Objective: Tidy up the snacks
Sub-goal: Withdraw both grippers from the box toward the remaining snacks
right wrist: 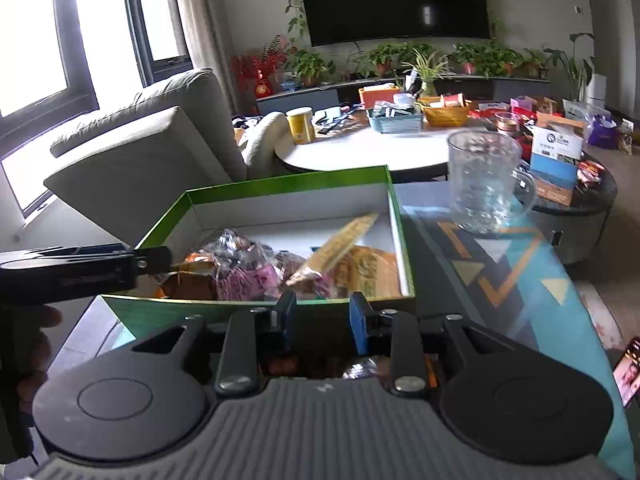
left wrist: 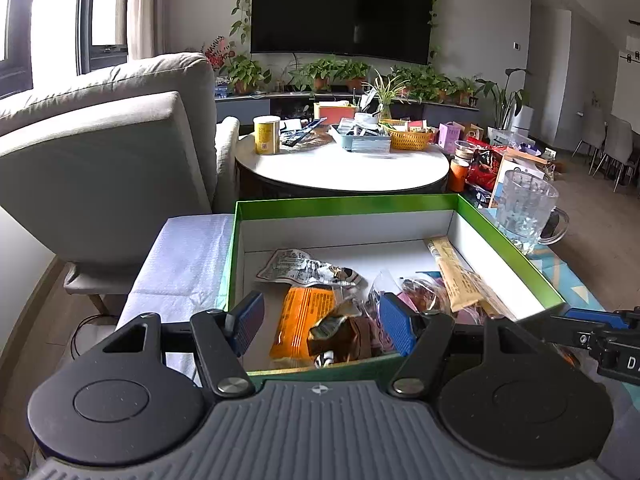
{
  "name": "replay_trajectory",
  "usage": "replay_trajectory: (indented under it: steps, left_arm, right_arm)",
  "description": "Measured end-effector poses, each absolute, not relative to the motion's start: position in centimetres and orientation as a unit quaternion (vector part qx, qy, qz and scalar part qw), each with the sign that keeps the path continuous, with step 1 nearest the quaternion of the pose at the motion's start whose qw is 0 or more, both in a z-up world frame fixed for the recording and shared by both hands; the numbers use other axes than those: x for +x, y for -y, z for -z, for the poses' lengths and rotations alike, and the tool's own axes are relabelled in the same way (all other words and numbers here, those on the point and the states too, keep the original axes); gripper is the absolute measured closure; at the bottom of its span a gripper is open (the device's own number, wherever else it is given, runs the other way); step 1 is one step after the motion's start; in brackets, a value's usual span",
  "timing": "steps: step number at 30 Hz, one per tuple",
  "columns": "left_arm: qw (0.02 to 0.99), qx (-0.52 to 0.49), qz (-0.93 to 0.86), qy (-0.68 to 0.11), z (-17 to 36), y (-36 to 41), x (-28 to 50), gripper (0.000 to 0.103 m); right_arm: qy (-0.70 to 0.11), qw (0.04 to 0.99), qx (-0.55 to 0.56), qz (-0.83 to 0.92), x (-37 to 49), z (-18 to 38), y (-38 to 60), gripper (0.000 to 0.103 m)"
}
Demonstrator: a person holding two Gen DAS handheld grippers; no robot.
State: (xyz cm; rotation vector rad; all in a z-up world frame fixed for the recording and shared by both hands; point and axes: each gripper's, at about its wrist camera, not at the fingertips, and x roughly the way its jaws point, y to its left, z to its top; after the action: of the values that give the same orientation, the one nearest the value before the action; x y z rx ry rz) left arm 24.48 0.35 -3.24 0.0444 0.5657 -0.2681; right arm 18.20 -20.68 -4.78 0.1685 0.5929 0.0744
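my left tool [left wrist: 322, 322] hung over the near edge of the green box [left wrist: 508, 248], its blue pads spread wide with nothing pinched between them. below that gap lay an orange snack packet [left wrist: 300, 320] and a brown wrapper [left wrist: 352, 338]; a silver pouch [left wrist: 308, 270] sat farther in, and a long yellow packet [left wrist: 456, 276] leaned along the right wall. the snacks were heaped in the near half of the box, the far half showing bare white floor.

my right tool [right wrist: 322, 322] sat just short of the box's near wall, its pads drawn close with only a narrow gap, and i could not see anything caught in it. that view was blurred.

the box rested on a surface under a teal patterned cloth [right wrist: 520, 264], with a clear glass mug [right wrist: 482, 184] standing just beside the box's right wall. past it stood a round white table [left wrist: 340, 164] carrying a yellow tin [left wrist: 267, 135], a grey tray [left wrist: 362, 142] and an orange basket [left wrist: 412, 138]. a grey armchair [left wrist: 104, 152] sat to the left by the window, and a dark television [left wrist: 342, 10] hung above a row of potted plants [left wrist: 336, 72].
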Motion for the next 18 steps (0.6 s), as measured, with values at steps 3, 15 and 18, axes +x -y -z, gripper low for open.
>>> replay_trajectory:
  steps: [3, 15, 18]
  left_arm:
    - [0.952, 0.019, 0.128, -0.278, 3.2, -0.8, 23.7, 0.041]
    - [0.944, 0.032, 0.162, -0.284, 4.8, -2.2, 19.8, 0.041]
    - [0.934, 0.040, 0.180, -0.305, 5.7, -1.7, 19.3, 0.041]
  right_arm:
    - [-0.296, 0.951, 0.089, -0.025, 17.6, 5.1, 21.6, 0.079]
    - [-0.343, 0.931, 0.125, 0.024, 15.9, 7.9, 25.3, 0.069]
    - [-0.347, 0.928, 0.134, 0.032, 15.5, 8.5, 25.7, 0.062]
